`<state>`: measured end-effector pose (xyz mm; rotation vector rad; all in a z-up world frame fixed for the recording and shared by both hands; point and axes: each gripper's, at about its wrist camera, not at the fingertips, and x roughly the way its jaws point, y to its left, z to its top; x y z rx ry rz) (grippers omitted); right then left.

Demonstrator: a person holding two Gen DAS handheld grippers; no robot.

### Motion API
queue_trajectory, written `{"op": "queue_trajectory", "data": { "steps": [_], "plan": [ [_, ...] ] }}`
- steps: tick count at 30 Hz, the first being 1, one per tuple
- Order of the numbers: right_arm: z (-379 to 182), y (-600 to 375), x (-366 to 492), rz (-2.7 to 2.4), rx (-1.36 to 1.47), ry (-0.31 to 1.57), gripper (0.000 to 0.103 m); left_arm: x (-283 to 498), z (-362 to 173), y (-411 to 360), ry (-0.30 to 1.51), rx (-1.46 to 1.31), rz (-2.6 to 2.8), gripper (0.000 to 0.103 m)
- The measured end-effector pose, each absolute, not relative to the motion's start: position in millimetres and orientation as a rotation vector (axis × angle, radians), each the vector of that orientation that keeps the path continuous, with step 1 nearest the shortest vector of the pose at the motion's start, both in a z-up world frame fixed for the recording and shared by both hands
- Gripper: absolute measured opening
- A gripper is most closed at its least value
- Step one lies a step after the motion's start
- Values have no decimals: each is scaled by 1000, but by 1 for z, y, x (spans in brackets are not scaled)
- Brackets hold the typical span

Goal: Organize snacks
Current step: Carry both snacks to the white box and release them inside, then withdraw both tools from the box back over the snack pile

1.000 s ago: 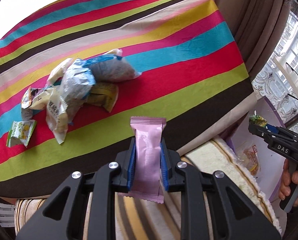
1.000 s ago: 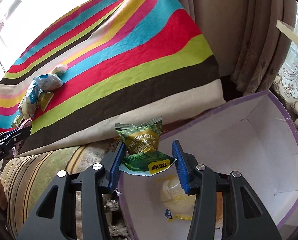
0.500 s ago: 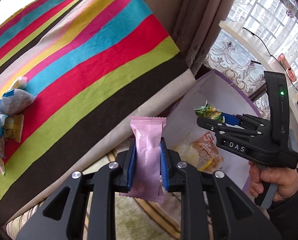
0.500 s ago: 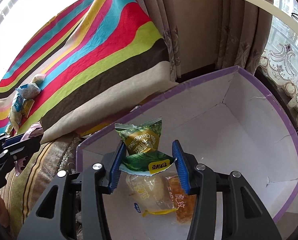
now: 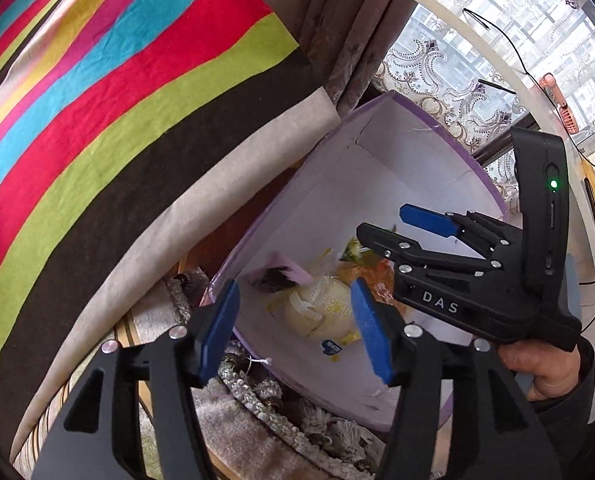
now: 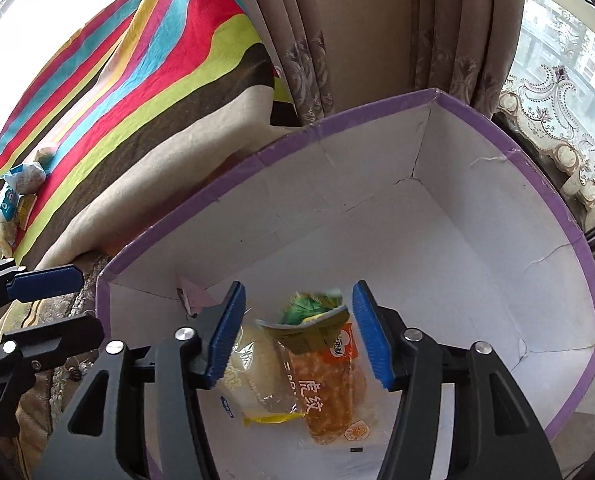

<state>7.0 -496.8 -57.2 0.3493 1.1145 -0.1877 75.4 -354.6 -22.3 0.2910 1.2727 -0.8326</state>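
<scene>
Striped cloth (image 5: 109,92): fills the upper left of both views.
Box (image 6: 509,152): purple rim, white inside; your right view shows its whole floor, your left view only part.
Left gripper (image 5: 295,328): your jaws stand wide apart, holding nothing.
Right gripper (image 6: 295,330): jaws wide apart, empty, above the box.
Pale bun pack (image 6: 253,368): on the box floor, beside the orange pack (image 6: 329,384).
Green pack (image 6: 313,312): blurred, at the orange pack's top edge.
Pink bar (image 5: 287,274): blurred, frame centre; your right view shows only a corner.
Snack pile (image 6: 17,184): far left on the cloth, right view only.
</scene>
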Motion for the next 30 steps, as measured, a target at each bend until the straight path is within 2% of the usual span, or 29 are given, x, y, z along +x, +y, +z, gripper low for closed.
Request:
{"op": "queue_trajectory", "data": {
  "steps": [6,8,10,30],
  "plan": [
    [-75,-481,33,-131,296,1157,61,87,-33,-343,1338,227,-775,58],
    [-80,-471,43,-97,281,1175,61,91,-28,-333,1321,193,-741,58],
    [-82,-458,51,-51,276,1175,61,92,-22,-322,1301,171,-728,65],
    [-66,-396,74,39,208,1144,61,93,6,-231,1187,78,-525,69]
  ]
}}
